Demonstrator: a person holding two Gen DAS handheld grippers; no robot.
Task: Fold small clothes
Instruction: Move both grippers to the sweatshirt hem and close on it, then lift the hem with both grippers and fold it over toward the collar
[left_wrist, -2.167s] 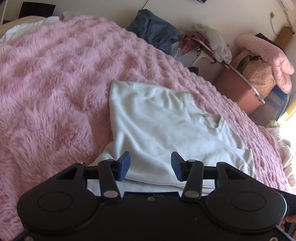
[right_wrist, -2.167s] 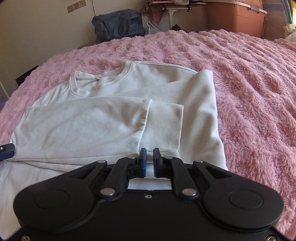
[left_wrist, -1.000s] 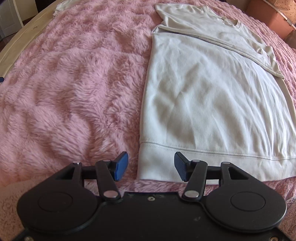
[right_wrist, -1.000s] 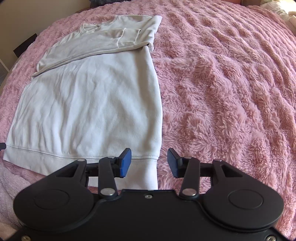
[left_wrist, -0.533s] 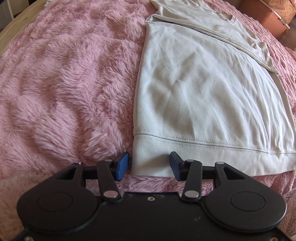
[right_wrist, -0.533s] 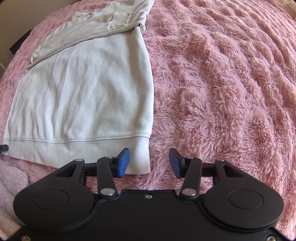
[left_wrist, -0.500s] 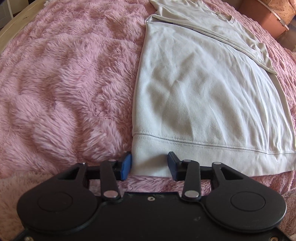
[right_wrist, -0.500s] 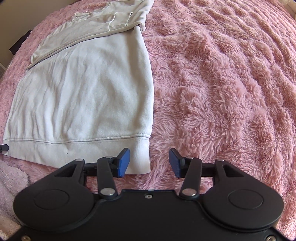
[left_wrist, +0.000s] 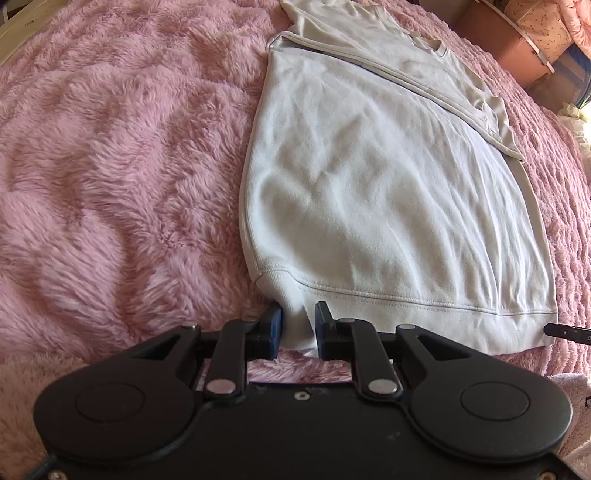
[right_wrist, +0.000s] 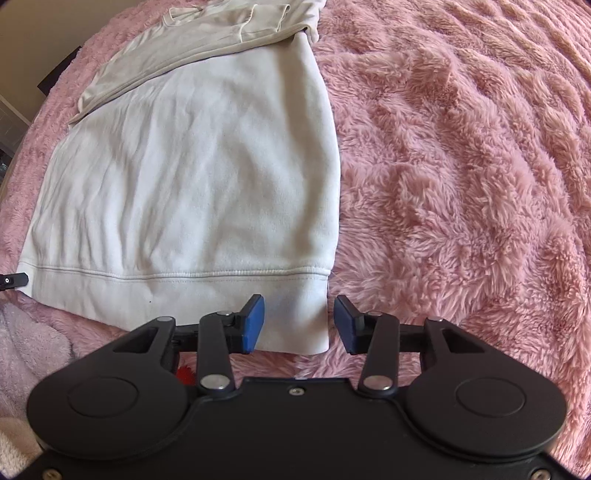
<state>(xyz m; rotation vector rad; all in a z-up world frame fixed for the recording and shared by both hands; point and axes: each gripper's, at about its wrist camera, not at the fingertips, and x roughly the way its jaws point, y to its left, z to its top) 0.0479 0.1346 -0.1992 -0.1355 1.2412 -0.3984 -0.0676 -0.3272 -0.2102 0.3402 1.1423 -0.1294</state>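
Both grippers are seen lowered at the hem of a white sweatshirt (left_wrist: 388, 192) spread on a fluffy pink blanket (left_wrist: 110, 147). On the left, the left gripper (left_wrist: 297, 334) has just been closing, and its blue pads (left_wrist: 275, 332) are pressed against a bunched fold of the sweatshirt's lower left corner, which is pinched up from the bedding. On the right, the right gripper (right_wrist: 297, 326) is held with its jaws parted, narrowing slightly; the sweatshirt's lower right corner (right_wrist: 310, 325) lies flat between them, untouched by the pads (right_wrist: 253, 325).

The garment is shown laid flat across the blanket, its ribbed hem (right_wrist: 166, 295) nearest the cameras and its collar farthest away. The sleeves (right_wrist: 207, 40) are folded across the chest near the neckline. In the left wrist view, a brown storage box (left_wrist: 495, 40) and a bundle of patterned fabric (left_wrist: 539, 26) are seen beyond the bed at the upper right. At the lower left of the right wrist view, a paler fleecy fabric (right_wrist: 26, 350) is seen beside the hem. No brand, label or legible writing can be made out on the sweatshirt or elsewhere.
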